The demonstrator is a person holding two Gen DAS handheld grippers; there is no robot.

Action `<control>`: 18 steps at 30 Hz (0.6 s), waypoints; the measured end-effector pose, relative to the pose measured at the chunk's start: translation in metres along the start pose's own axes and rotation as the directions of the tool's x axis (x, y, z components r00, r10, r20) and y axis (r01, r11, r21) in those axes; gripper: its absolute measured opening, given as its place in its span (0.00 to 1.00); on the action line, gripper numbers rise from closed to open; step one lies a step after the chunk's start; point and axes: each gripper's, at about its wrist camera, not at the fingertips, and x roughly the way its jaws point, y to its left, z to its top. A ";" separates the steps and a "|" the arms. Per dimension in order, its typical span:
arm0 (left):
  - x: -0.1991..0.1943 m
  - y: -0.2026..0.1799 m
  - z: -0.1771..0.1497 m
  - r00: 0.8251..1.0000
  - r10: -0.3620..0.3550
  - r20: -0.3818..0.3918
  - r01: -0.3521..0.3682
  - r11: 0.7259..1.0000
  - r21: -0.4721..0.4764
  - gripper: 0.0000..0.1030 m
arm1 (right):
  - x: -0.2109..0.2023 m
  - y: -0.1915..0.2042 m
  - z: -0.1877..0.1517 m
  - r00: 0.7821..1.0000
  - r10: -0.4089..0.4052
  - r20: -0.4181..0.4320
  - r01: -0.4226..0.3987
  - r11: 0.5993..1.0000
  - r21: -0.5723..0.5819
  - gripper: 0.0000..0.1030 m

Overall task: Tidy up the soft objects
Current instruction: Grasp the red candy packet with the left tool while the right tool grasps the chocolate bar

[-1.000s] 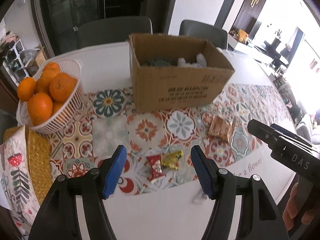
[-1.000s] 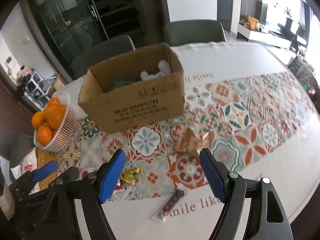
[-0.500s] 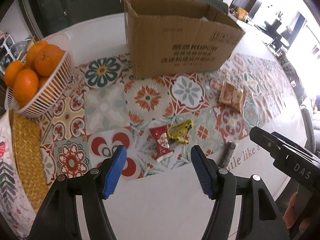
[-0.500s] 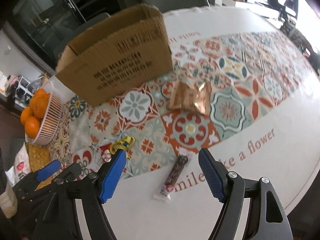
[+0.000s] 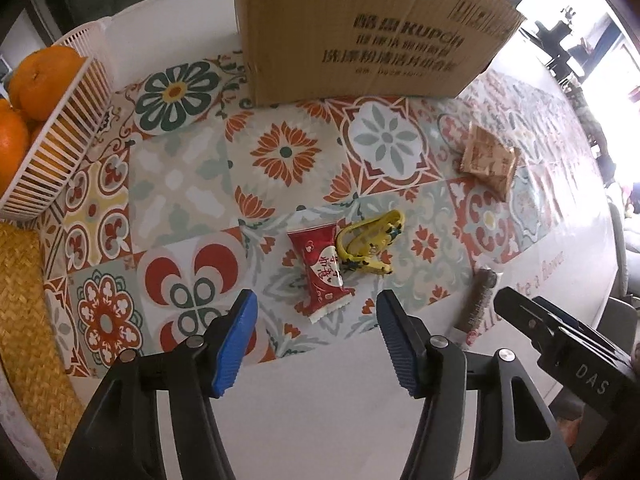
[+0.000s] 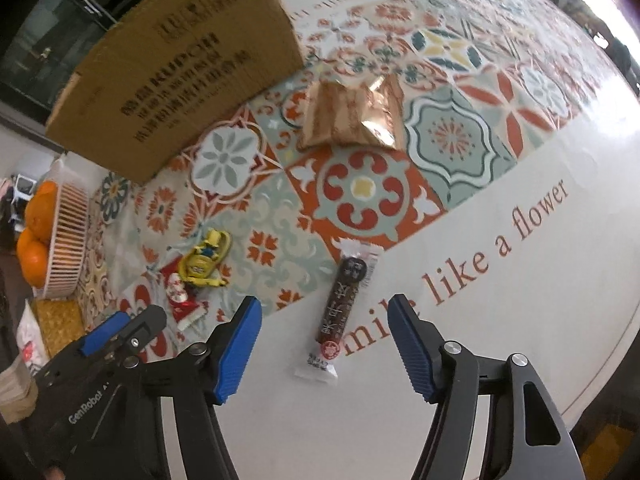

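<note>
both grippers have come down close to the table since a second ago, so the cardboard box (image 5: pixel 360 32) now fills the far edge of each view and its inside is hidden from us.

our left gripper (image 5: pixel 316 340) hangs over the red candy packet (image 5: pixel 322 270), which lies on the patterned tablecloth (image 5: pixel 180 168) just beyond the blue fingertips (image 5: pixel 236 340). its jaws have just been closing a little, yet they stand apart with nothing between them and no pad on the packet. touching the red packet on its right side lies the yellow wrapped sweet (image 5: pixel 370 246). far right of these we see the brown snack bag (image 5: pixel 488 160), lying well apart from them and near the box corner.

our right gripper (image 6: pixel 324 344) hangs over the dark stick snack (image 6: pixel 342 300), which lies at the near border of the pattern, by the words "smile like a flower". the jaws have also just been closing; they stand apart, one to each side of the stick's near end, and we see no pad pressing on it. the brown snack bag lies beyond it.

at far left a white basket (image 5: pixel 72 128) holds oranges (image 5: pixel 40 76), and a woven mat (image 5: pixel 28 300) lies near it.
</note>
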 end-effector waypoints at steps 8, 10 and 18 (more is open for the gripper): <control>0.019 -0.002 0.009 0.999 0.014 -0.032 -0.015 1.000 -0.012 0.49 | 0.016 -0.008 0.000 0.999 -0.006 -0.036 0.008 0.999 0.043 0.56; 0.023 -0.001 0.011 0.999 0.020 -0.038 -0.020 1.000 -0.015 0.48 | 0.019 -0.009 0.001 0.999 -0.011 -0.044 0.013 0.999 0.051 0.54; 0.039 -0.006 0.019 0.998 0.032 -0.055 -0.034 0.999 -0.022 0.43 | 0.032 -0.014 0.001 0.997 -0.005 -0.081 0.011 0.997 0.075 0.47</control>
